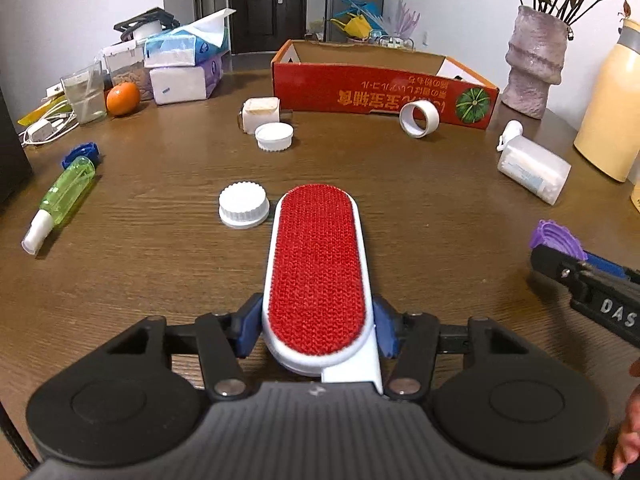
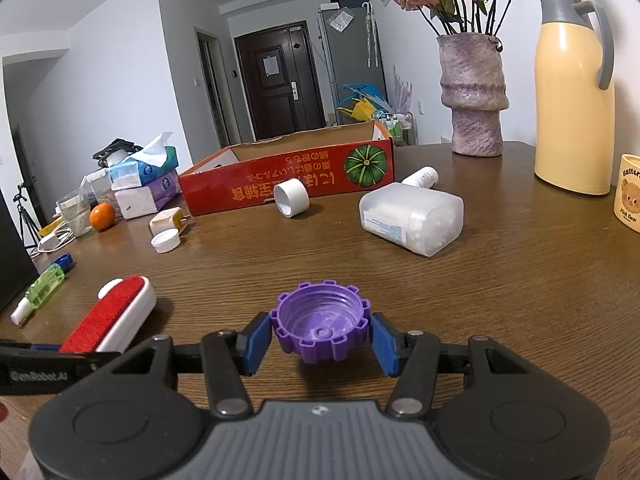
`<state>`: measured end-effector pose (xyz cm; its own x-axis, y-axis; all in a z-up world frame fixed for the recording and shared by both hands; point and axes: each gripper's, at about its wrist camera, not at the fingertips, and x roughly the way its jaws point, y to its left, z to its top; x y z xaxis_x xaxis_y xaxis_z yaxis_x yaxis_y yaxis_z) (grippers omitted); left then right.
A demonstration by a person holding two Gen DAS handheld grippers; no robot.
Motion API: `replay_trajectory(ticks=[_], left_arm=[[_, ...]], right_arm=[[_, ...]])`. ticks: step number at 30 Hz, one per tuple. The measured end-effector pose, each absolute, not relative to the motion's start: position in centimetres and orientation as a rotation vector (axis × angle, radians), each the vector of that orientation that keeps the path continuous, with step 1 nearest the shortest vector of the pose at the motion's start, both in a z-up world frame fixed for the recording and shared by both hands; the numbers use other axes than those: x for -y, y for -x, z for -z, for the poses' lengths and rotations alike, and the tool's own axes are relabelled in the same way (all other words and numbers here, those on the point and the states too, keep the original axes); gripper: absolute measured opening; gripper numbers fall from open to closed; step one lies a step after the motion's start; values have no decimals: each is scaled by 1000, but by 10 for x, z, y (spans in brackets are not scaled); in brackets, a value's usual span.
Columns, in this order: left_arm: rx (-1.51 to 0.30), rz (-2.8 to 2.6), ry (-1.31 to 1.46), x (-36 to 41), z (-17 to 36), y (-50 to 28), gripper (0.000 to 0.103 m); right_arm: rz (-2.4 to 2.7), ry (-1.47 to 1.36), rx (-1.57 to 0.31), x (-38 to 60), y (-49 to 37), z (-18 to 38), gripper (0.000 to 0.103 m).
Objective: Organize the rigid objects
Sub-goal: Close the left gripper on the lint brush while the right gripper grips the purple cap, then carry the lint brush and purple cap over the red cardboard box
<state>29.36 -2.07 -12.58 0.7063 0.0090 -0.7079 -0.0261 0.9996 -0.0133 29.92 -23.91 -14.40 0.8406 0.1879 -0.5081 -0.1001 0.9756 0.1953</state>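
1. Brown wood-grain table [image 1: 160,264] in a lived-in room, dark door [image 1: 266,4] at the far end.
2. Left gripper [image 1: 316,330] clamped on the near end of a lint brush [image 1: 316,268], blue pads pressed against its white sides, red bristle face up and pointing away along the table.
3. White ribbed cap [image 1: 243,204] just beside the brush's far left edge, on the tabletop.
4. Right gripper [image 2: 323,338] clamped on a purple notched cap [image 2: 320,322], open side up, held a little above the wood with its shadow below.
5. Red cardboard box [image 2: 288,184] open at the back of the table, printed text upside down, a pumpkin picture at one end.
6. White tape roll [image 2: 291,197] on its side against the front of the box.
7. Translucent white container [image 2: 412,218] lying on its side to the right, small white bottle [image 2: 421,177] just behind it.
8. White plug [image 1: 260,114] and a shallow white lid [image 1: 274,137] touching, near the box's left end.
9. Green spray bottle [image 1: 64,198] lying flat at the far left, a blue cap [image 1: 82,154] at its far end.
10. Orange [image 1: 123,98], tissue packs [image 1: 184,64] and a clear cup [image 1: 85,96] clustered at the back left.
11. Textured purple vase [image 2: 474,96] of dried roses and a cream thermos jug [image 2: 574,92] at the back right.
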Motion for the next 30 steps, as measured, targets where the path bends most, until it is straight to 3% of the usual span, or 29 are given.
replay_trajectory(ticks=[12,30], left_arm=[[-732,4,-8,30,82,-298,57],[-690,2,1,44,39,-366,57]], right_arm=[[-172,-146,-512,239,-304,119,53],[-191,-123,-449,237,-372,68,53]])
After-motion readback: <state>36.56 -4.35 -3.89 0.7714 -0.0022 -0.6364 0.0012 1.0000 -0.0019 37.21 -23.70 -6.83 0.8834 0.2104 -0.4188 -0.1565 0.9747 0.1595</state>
